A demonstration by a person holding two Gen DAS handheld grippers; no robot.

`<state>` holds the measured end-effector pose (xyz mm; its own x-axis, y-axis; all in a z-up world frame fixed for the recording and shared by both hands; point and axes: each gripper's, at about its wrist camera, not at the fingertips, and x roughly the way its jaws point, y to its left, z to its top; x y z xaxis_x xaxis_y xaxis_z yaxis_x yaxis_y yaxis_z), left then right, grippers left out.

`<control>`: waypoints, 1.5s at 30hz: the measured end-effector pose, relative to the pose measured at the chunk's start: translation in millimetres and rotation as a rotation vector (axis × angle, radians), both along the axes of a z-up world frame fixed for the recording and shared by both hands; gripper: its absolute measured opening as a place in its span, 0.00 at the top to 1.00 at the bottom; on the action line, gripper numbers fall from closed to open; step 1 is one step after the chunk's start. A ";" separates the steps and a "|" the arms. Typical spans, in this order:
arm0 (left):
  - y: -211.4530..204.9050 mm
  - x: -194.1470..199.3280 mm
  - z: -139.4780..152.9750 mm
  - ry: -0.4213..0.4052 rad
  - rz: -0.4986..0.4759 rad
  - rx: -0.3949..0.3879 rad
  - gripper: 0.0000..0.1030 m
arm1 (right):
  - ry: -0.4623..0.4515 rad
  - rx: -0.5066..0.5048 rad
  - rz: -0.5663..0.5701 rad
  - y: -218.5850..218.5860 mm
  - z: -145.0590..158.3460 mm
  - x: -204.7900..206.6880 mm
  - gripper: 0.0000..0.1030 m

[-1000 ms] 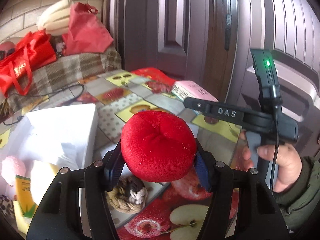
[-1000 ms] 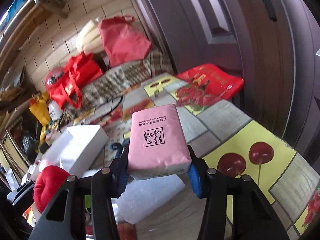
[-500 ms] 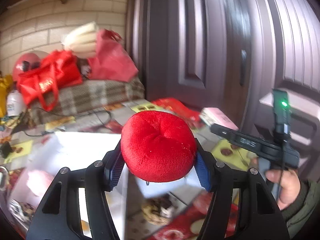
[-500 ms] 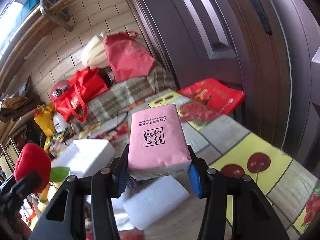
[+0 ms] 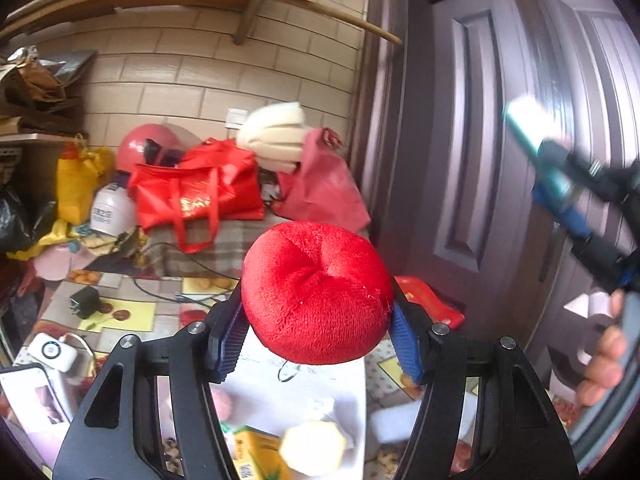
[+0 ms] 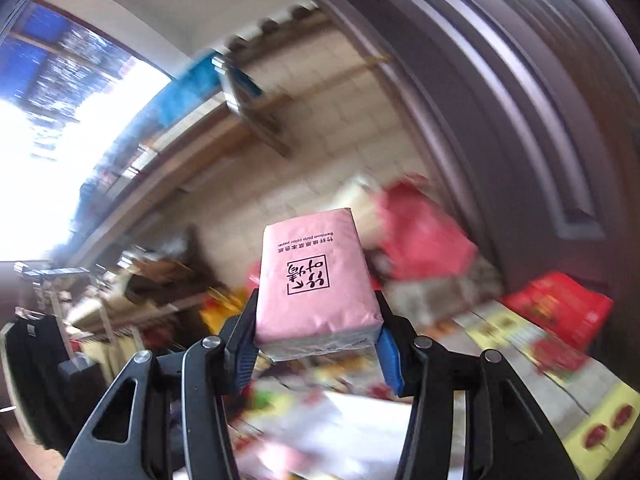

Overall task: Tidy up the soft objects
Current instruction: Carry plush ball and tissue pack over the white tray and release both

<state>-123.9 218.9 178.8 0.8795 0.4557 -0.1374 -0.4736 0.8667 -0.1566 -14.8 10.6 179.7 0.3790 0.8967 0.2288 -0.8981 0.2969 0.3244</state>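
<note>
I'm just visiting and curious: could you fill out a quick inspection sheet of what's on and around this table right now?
Surface: table under a fruit-patterned oilcloth.
Job's things: round red plush ball; pink wrapped tissue pack; both held off the table.
Clutter: shiny red tote bag, yellow bag, white charger, black plug adapter.
Grippers: left gripper clamps the ball; right gripper clamps the pack.
Cables: dark cord trailing across the cloth.
Surroundings: tan tiled wall, dark panelled door.
</note>
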 end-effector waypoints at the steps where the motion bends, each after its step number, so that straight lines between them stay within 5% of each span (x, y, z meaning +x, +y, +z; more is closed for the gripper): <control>1: 2.2 -2.6 1.5 0.004 0.015 0.006 0.39 | -0.012 0.007 0.014 3.0 3.6 -4.6 0.51; 10: 27.1 -13.7 26.5 0.012 0.162 0.065 0.39 | -0.003 -0.109 0.037 36.0 -1.2 13.5 0.51; 15: 40.5 2.8 5.9 0.092 0.196 0.065 0.39 | -0.013 -0.164 -0.018 54.1 -13.7 20.0 0.51; 37: 73.6 32.4 -42.7 0.219 0.183 -0.083 0.39 | 0.036 -0.402 0.010 120.4 -61.5 31.3 0.51; 45: 72.8 36.9 -46.7 0.229 0.178 -0.077 0.39 | 0.043 -0.428 0.022 123.6 -68.2 31.2 0.51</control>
<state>-87.0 291.7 132.1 0.7286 0.5806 -0.3633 -0.6478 0.7565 -0.0899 16.4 134.2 111.5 0.3595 0.9154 -0.1811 -0.8942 0.3934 0.2137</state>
